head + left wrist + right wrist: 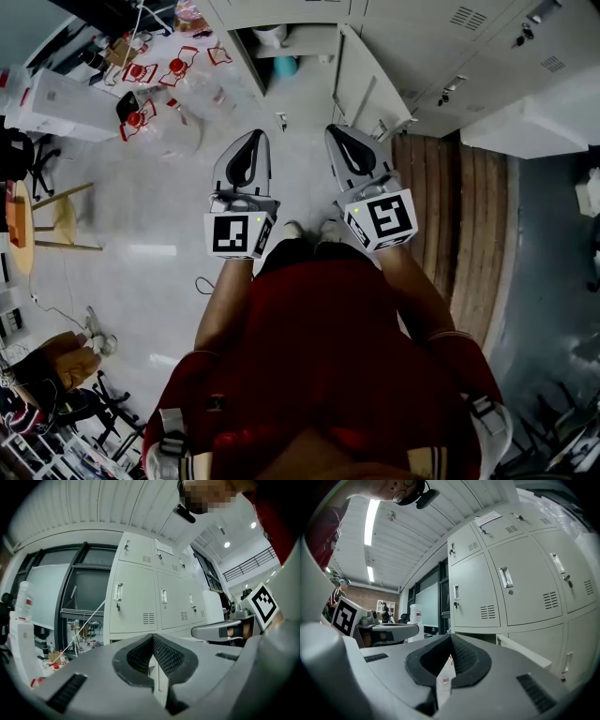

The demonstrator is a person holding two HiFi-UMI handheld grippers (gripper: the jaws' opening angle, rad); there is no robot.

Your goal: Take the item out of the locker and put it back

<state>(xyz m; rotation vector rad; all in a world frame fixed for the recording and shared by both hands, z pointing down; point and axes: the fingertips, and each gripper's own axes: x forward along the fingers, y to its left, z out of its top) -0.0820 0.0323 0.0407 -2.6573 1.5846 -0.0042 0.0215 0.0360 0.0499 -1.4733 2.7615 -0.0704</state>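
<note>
The open locker (281,42) is at the top of the head view, its door (364,80) swung out to the right. Inside, a white item (271,36) sits on the shelf and a teal item (286,66) below it. My left gripper (254,136) and right gripper (334,131) are held side by side, level, in front of the locker and short of it. Both are shut with nothing between the jaws. In the left gripper view the left gripper (153,637) faces closed locker doors (136,604). In the right gripper view the right gripper (450,637) points beside the open door's edge (529,652).
A table (66,108) with red-handled items and clear bottles stands at the upper left. A wooden stool (58,220) is at the left and a cable (202,284) lies on the floor. Wooden planks (459,206) run along the right, below a white box (530,122).
</note>
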